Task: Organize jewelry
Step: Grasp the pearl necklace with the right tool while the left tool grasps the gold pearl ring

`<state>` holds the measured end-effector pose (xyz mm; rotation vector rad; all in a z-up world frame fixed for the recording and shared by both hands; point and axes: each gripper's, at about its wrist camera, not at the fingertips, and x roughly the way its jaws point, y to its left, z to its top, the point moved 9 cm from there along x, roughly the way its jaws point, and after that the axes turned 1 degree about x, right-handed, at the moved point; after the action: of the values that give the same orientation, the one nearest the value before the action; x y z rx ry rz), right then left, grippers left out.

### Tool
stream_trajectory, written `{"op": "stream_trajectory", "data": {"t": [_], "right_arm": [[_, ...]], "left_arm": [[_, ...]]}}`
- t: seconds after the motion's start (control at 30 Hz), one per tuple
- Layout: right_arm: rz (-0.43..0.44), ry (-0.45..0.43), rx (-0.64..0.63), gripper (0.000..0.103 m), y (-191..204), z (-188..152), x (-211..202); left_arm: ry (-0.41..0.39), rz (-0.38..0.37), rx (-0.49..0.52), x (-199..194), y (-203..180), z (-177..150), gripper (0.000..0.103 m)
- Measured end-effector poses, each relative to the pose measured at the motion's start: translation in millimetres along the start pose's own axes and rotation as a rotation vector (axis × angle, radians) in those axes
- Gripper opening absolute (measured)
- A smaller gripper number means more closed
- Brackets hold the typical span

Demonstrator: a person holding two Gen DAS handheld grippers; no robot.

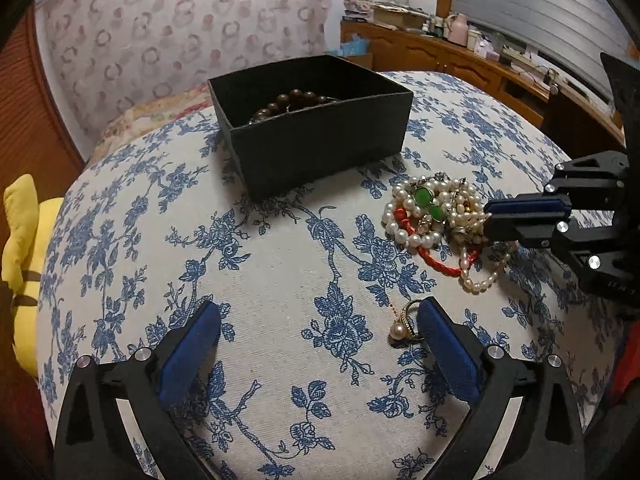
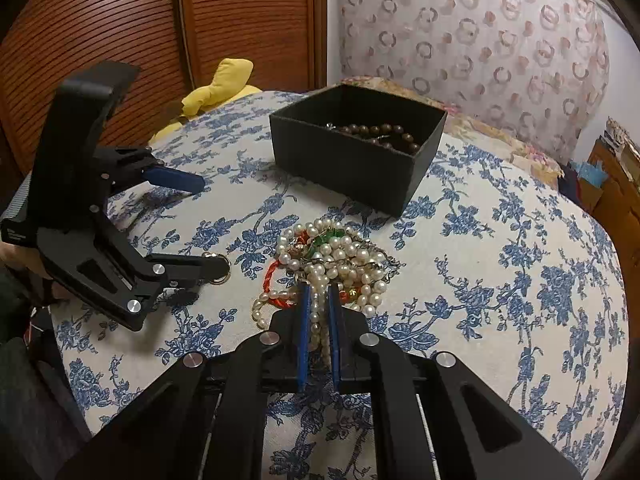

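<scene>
A tangled pile of jewelry (image 1: 432, 216) (image 2: 340, 252), with pearl strands, a red cord and green stones, lies on the blue-flowered cloth (image 1: 280, 264). My right gripper (image 2: 319, 288) (image 1: 490, 216) is shut on a pearl strand (image 2: 318, 312) at the pile's near edge. My left gripper (image 1: 320, 308) (image 2: 208, 226) stands wide open just above the cloth. A gold ring with a pearl (image 1: 404, 322) (image 2: 224, 270) lies against the inside of its right finger. Behind them, a black open box (image 1: 320, 148) (image 2: 352, 176) holds a brown bead bracelet (image 1: 296, 100) (image 2: 380, 134).
A yellow cushion (image 1: 20, 240) (image 2: 224, 80) lies off the cloth's left edge by a slatted wooden door (image 2: 120, 20). A patterned headboard (image 1: 180, 32) stands behind the box. A cluttered wooden dresser (image 1: 460, 60) runs along the right.
</scene>
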<state>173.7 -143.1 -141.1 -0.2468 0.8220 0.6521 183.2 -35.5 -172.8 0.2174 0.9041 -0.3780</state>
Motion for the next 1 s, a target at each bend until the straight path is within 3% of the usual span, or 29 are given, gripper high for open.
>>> {"op": "stream_trajectory", "data": {"t": [0.67,0.83,1.0], "right_arm": [[-0.026,-0.207,0.061,0.010,-16.6,36.8,-74.6],[-0.047,-0.231,0.068,0.010,-22.4,41.3,-85.3],[-0.068,-0.271,0.071,0.010,-25.8,50.9,-100.3]], "left_arm": [[-0.005,0.011,-0.014,-2.0,4.1,0.5,0.095],[-0.057,-0.053,-0.036,-17.5,-5.1,0.1,0.094],[-0.054,-0.093,-0.010,-20.1,-24.6,-5.7,0.069]]}}
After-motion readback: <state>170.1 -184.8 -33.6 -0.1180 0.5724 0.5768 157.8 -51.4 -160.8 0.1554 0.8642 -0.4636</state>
